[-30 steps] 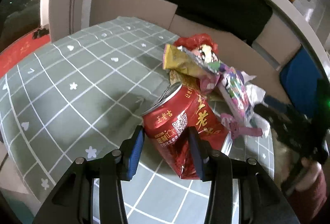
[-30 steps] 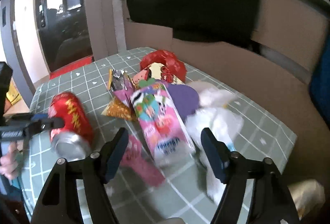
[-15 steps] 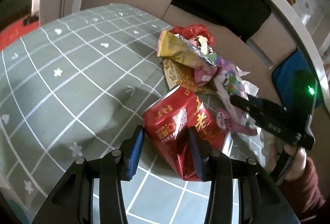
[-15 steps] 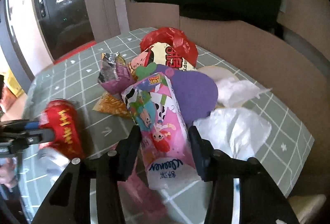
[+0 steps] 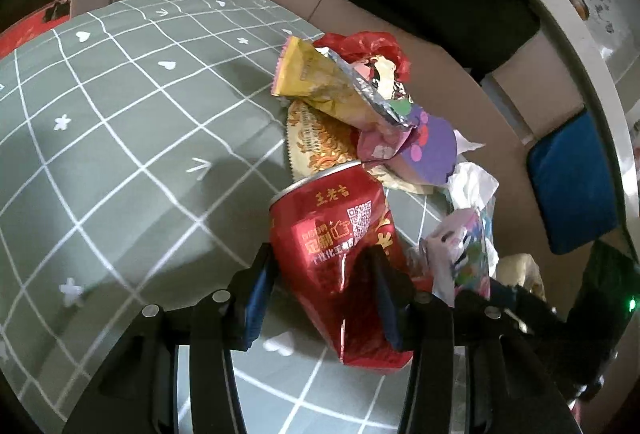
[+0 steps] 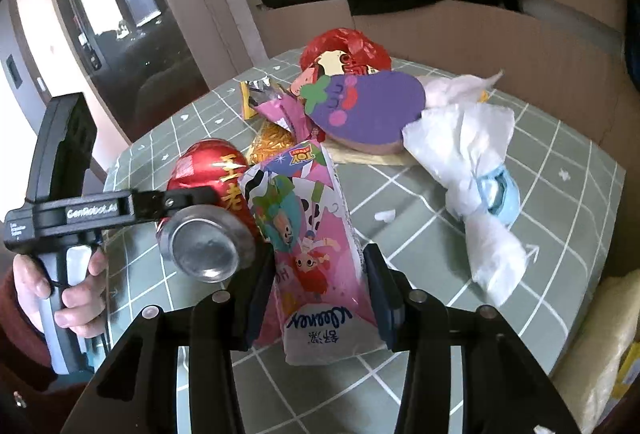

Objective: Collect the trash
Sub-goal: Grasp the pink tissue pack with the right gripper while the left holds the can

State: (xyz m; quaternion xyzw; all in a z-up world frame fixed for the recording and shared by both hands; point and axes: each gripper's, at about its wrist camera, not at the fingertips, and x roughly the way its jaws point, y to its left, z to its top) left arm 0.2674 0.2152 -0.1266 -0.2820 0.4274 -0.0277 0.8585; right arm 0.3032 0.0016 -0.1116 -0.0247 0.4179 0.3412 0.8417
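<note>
Your left claw (image 5: 326,288) is clamped on the red can (image 5: 340,254), pads on both sides of its dented middle. The can tilts open end up and looks lifted off the counter (image 5: 120,154), probably so the dregs stay in while you carry it.

Your right claw (image 6: 320,286) has just been closing and is now squeezing the pink tissue pack (image 6: 312,246) between its pads. The pack stands on end right beside the can, nearly touching its base. Gripping across the narrow width makes sense: the film is soft, so a side squeeze holds better than a pinch at the end.

Everything else sits beyond the can on the counter:
- yellow snack bag (image 5: 320,90) propped on top of the heap, foil side open
- gold wrapper (image 5: 316,142) flat underneath it, just behind the can's rim
- purple eggplant-shaped card (image 6: 364,110) behind the tissue pack
- red plastic bag (image 6: 344,46) at the far end of the heap
- crumpled white tissue (image 6: 468,162), well right of the can, with something pale blue wrapped in it

No bin or trash bag is visible in either view, so I can't tell where these two go. My read: both grabs are done, the heap is not yet touched.
</note>
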